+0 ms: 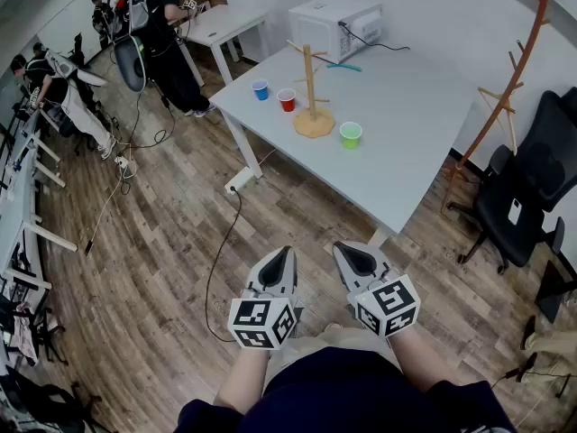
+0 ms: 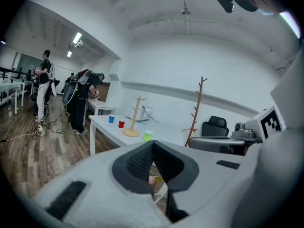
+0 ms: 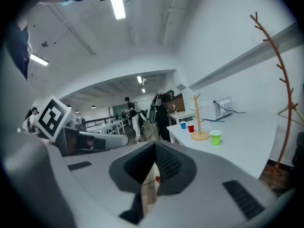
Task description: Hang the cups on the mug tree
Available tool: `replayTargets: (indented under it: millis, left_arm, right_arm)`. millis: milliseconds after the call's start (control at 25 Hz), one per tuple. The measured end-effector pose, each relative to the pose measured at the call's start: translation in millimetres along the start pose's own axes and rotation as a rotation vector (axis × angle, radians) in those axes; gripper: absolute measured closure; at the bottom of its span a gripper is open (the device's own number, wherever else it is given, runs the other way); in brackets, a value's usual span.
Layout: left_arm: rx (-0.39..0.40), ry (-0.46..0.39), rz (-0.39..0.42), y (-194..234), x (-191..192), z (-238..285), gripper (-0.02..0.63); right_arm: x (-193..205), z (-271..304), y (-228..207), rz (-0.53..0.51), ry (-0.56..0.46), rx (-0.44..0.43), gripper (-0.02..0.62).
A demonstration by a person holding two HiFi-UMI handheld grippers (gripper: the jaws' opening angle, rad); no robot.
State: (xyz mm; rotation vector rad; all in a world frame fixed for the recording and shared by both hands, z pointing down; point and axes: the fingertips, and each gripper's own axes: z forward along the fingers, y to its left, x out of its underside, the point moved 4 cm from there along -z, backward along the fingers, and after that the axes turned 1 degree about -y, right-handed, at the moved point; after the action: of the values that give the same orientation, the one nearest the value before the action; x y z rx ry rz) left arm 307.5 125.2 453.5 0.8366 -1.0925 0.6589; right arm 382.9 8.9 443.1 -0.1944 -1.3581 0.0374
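A wooden mug tree (image 1: pixel 312 88) stands on the white table (image 1: pixel 406 152), its pegs bare. Three cups sit around it: a blue cup (image 1: pixel 261 89) and a red cup (image 1: pixel 287 99) to its left, a green cup (image 1: pixel 351 134) to its right. The same tree (image 2: pixel 134 118) and cups show small in the left gripper view, and the tree (image 3: pixel 198 119) with the green cup (image 3: pixel 215 137) in the right gripper view. My left gripper (image 1: pixel 281 257) and right gripper (image 1: pixel 347 253) hang side by side over the wooden floor, well short of the table, both shut and empty.
A white microwave (image 1: pixel 335 27) sits at the table's far end. A tall coat stand (image 1: pixel 505 88) and a black office chair (image 1: pixel 523 188) are to the right of the table. Cables run across the floor (image 1: pixel 153 269). People stand by desks at the far left.
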Motion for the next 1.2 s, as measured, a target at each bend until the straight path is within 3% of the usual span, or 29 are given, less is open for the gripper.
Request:
replayTargets:
  millis: [240,440,1200]
  left_arm:
    - [-0.023,-0.018,-0.003,-1.9,-2.6,-23.9,0.586]
    - [-0.025,-0.007,-0.036,0.0,0.3,-29.2,0.587]
    - [-0.032,0.045,0.001,-6.0,11.6,-19.4,0.587]
  right_arm:
    - [4.5,-10.8,16.2,-0.001,0.016,0.002,0.568]
    - [4.4,-7.1,25.0,0.007,0.019,-0.048,0.566]
    - [11.0,-3.9,23.8,0.002,0.071,-0.01,0.566]
